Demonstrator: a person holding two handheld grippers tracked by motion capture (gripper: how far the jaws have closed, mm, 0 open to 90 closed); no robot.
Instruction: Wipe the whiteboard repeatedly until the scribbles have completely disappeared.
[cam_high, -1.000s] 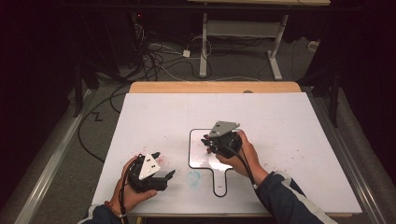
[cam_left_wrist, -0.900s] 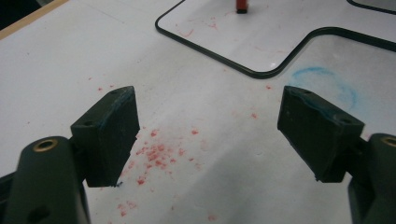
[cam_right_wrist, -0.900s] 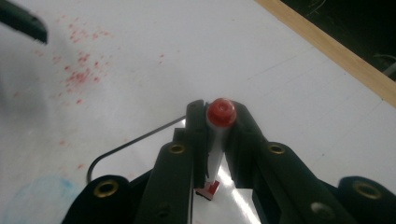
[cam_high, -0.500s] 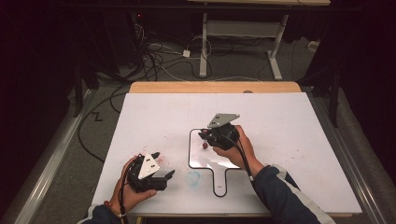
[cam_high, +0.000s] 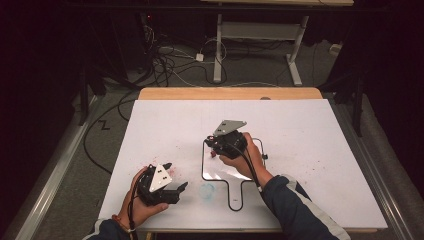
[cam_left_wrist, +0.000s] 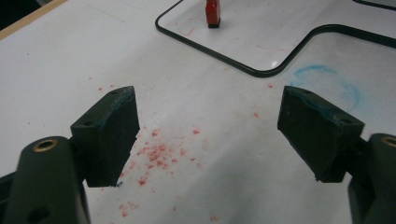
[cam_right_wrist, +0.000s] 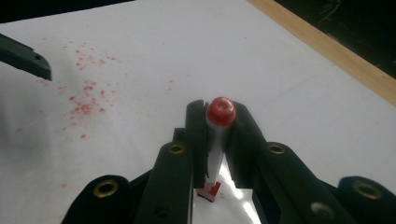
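Black jaws on my left tool (cam_high: 176, 175) stand wide with nothing between them. It sits low over the white table (cam_high: 310, 130), and red specks (cam_left_wrist: 156, 156) are scattered just under and ahead of its pads. Farther ahead of it, to the right, is a faint blue ring (cam_left_wrist: 327, 79), then the dark rim of the handled board (cam_left_wrist: 243, 70). A small red piece (cam_left_wrist: 213, 11) stands upright on that board, well beyond this tool's reach.

My right tool (cam_right_wrist: 218, 108) is clamped narrow on a white marker (cam_right_wrist: 215, 149). Its rounded red end pokes out just past the jaw tips. The red piece sits directly below this tool, on the board, apart from the marker; I take it for a cap, though I cannot be sure.

As I judge it, the pickup is done and the grip looks firm. The board under the right tool carries only faint reddish traces, so any marking on it looks barely begun. Bringing the marker down to the board or to that red piece is left to do, and the left tool has no part yet.
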